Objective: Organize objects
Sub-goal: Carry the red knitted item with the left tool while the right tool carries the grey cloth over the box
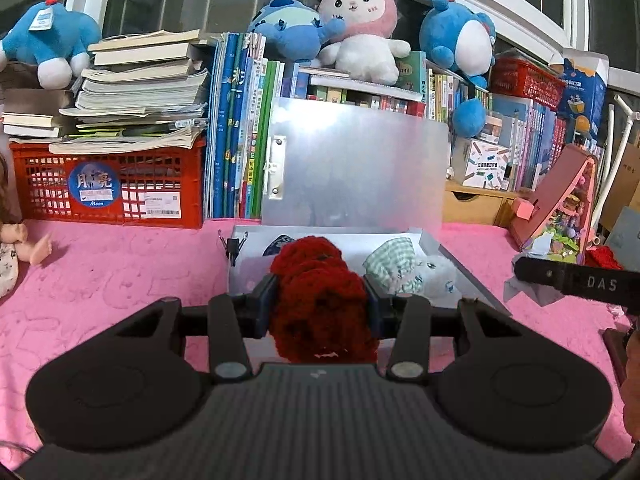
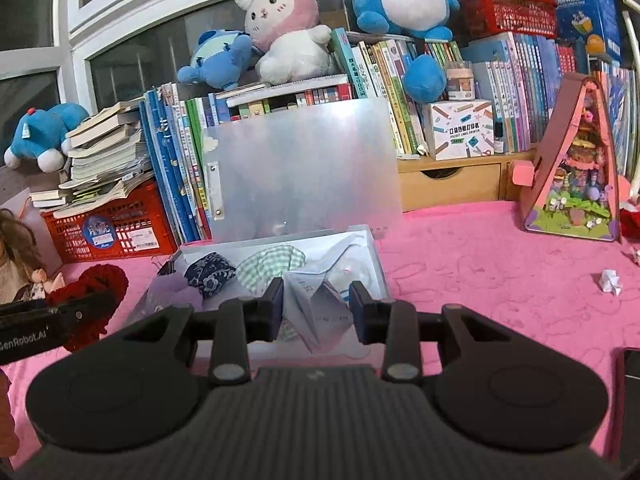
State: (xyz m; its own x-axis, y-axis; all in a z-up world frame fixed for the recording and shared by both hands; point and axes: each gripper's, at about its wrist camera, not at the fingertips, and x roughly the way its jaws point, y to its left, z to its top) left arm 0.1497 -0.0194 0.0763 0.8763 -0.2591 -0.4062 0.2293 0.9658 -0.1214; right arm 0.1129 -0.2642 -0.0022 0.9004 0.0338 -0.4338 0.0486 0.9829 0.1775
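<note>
The left tool (image 1: 322, 300) covered the lower half of the red yarn bundle (image 1: 320, 280), which in turn hid much of the open box (image 1: 460, 264) behind it, and at 9 o'clock a doll (image 1: 16, 248) was cut off by the frame edge. In the right wrist view the right tool (image 2: 316, 304) hid the lower part of the folded white paper (image 2: 316, 300), and the small crumpled white scrap (image 2: 610, 282) at 3 o'clock was too small to identify. The frosted lid (image 2: 304, 168) blurred the books behind it.
</note>
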